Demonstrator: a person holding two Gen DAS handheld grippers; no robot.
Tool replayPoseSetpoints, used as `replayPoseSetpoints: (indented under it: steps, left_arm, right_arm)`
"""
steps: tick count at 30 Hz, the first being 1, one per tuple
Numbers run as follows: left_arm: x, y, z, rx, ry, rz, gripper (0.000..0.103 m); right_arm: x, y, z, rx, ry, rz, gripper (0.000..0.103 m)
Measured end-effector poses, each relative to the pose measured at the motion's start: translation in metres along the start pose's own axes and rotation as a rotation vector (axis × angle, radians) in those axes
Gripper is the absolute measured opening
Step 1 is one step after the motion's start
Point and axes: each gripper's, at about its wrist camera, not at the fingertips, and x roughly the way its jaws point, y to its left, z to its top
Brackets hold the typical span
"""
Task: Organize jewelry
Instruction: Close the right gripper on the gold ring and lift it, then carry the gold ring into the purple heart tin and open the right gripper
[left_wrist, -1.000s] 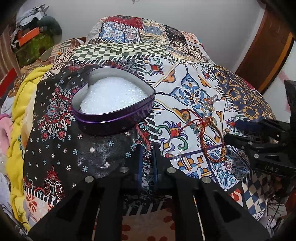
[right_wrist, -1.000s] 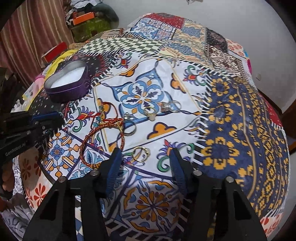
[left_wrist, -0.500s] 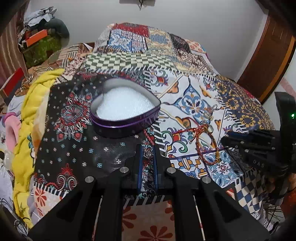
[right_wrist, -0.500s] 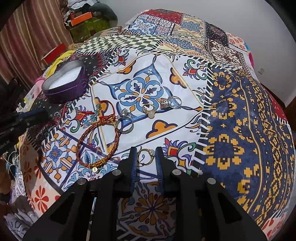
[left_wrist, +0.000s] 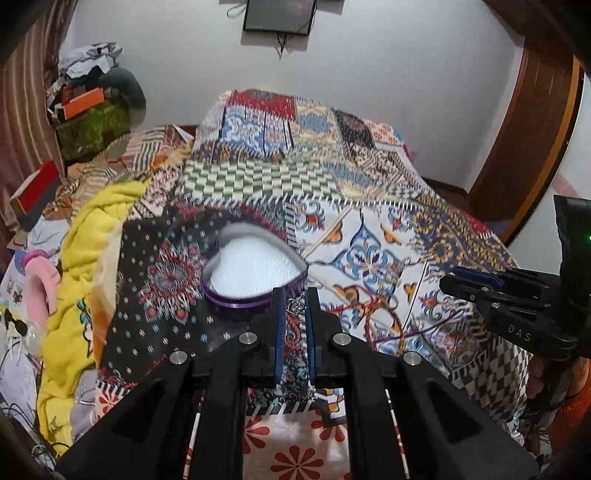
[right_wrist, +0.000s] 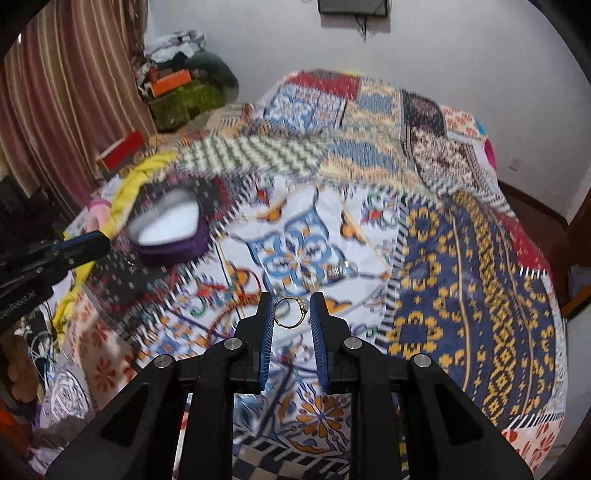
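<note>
A: Since the earlier frame we have lifted both tools off the bed (right_wrist: 461, 258). Right hand-held gripper (right_wrist: 291, 314) status?
B: Clamped on a gold ring (right_wrist: 290, 313), raised.
A: Left hand-held gripper (left_wrist: 293, 306)?
B: Pinching a small silver piece (left_wrist: 294, 305), just before the heart tin (left_wrist: 236, 302). Red bracelet (left_wrist: 373, 314) lies on the quilt.

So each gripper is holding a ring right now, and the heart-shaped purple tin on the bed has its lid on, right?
Not quite: the heart-shaped purple tin is open, its white padding exposed in the left wrist view. The left gripper and right gripper each do hold a ring.
</note>
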Motion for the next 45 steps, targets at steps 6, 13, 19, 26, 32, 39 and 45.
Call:
replayPoseSetpoints:
  steps: [6,13,19,26,32,39,45]
  left_arm:
    - [-0.014,0.001,0.015,0.003,-0.057,0.012,0.009]
    - [-0.024,0.007,0.029,-0.008,-0.114,0.028,0.009]
    - [-0.028,0.017,0.040,-0.016,-0.155,0.047,0.009]
    - [-0.023,0.037,0.048,-0.040,-0.164,0.067,0.009]
    - [-0.009,0.054,0.048,-0.071,-0.133,0.050,0.009]
    - [0.017,0.062,0.046,-0.090,-0.070,0.012,0.009]
    - [0.039,0.062,0.042,-0.103,-0.014,-0.025,0.009]
  right_arm:
    - [-0.013,0.010,0.020,0.001,-0.085,0.027,0.018]
    - [-0.018,0.024,0.037,-0.009,-0.143,0.061,0.018]
    - [-0.014,0.045,0.051,-0.037,-0.175,0.099,0.018]
    - [0.005,0.070,0.063,-0.068,-0.170,0.158,0.018]
    - [0.028,0.081,0.067,-0.085,-0.130,0.192,0.018]
    - [0.059,0.087,0.064,-0.107,-0.048,0.212,0.018]
    - [0.079,0.089,0.057,-0.125,0.013,0.215,0.018]
